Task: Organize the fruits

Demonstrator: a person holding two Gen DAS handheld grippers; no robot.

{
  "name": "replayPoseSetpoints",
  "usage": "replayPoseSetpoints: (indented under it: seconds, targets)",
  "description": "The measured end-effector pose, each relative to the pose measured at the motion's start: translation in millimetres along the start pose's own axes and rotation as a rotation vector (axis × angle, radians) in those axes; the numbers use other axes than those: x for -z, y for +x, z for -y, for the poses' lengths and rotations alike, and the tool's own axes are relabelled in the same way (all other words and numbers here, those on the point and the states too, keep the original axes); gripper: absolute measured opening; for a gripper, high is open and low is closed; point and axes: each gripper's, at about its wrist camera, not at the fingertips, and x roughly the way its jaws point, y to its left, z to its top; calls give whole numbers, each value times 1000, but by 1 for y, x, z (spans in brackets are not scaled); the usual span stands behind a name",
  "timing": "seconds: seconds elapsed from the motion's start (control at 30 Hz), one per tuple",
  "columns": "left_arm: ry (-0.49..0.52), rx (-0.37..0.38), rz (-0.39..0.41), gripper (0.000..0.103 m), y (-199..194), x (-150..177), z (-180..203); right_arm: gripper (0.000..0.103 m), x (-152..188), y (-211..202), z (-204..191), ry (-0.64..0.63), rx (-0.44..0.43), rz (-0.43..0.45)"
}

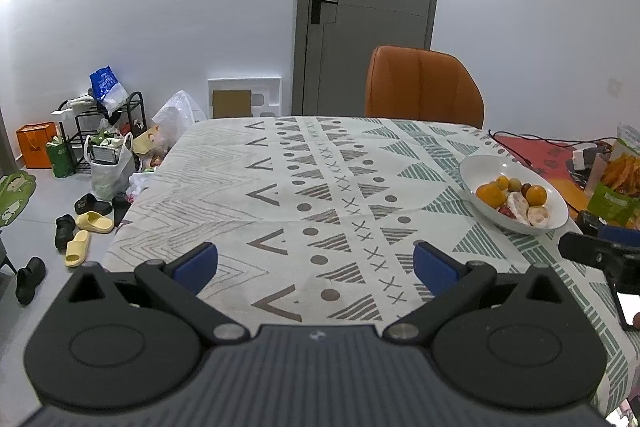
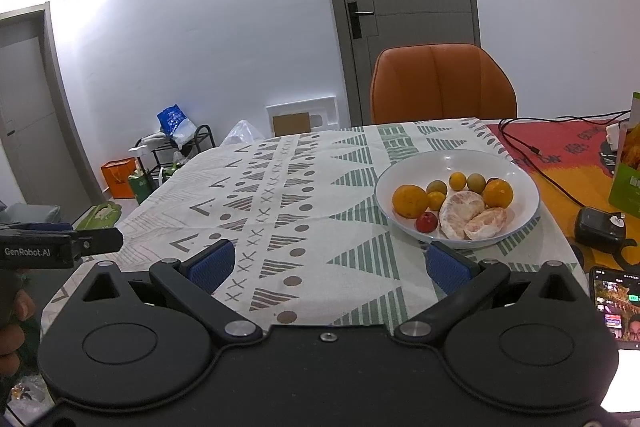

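White bowl (image 2: 516,203) on patterned surface (image 2: 280,195) holds the fruit. Two oranges (image 2: 410,201), peeled citrus pieces (image 2: 460,215), small yellow-green fruits (image 2: 457,181), one small red fruit (image 2: 426,222).

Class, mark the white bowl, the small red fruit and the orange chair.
white bowl (image 2: 452,157), right wrist view, bare inner far wall.
small red fruit (image 2: 426,222), right wrist view, its middle.
orange chair (image 2: 440,87), right wrist view, backrest centre.

Black grippers, blue ribbed fingers (image 2: 211,263), silver screws.

phone (image 2: 612,303) at the right edge is cut off, screen too small to read. green snack bag (image 2: 628,163) is clipped too, maybe dried fruit.
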Motion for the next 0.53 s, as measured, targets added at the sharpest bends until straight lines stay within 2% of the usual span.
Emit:
replayPoseSetpoints:
  seconds: [0.53]
  targets:
    - [-11,-1,-16,103,16,0,-1,103,6,15,5,27,11,-34]
